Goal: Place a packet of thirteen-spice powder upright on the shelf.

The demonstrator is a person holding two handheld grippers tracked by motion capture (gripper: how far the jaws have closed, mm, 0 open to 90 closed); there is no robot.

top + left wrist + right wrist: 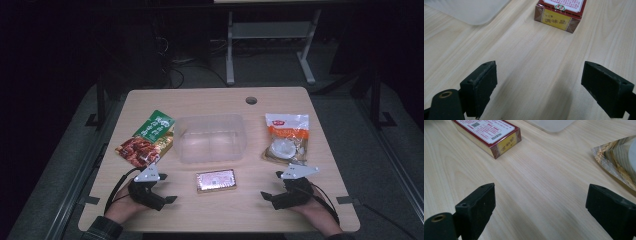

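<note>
Tools (169, 199) over pale wooden table (210, 102)

Glossy cardboard box (216, 180); matt pale wood table (200, 102); translucent plastic tub (211, 138).

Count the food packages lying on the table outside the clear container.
3: green-and-red pouch left of the clear container, small box in front of it, orange-and-white bag to its right.

a pale wooden bench (210, 102) carries a clear tub (212, 138) at centre. a small box (215, 180) lies just before it, a green packet (147, 138) left, an orange-white bag (286, 138) right.
</note>
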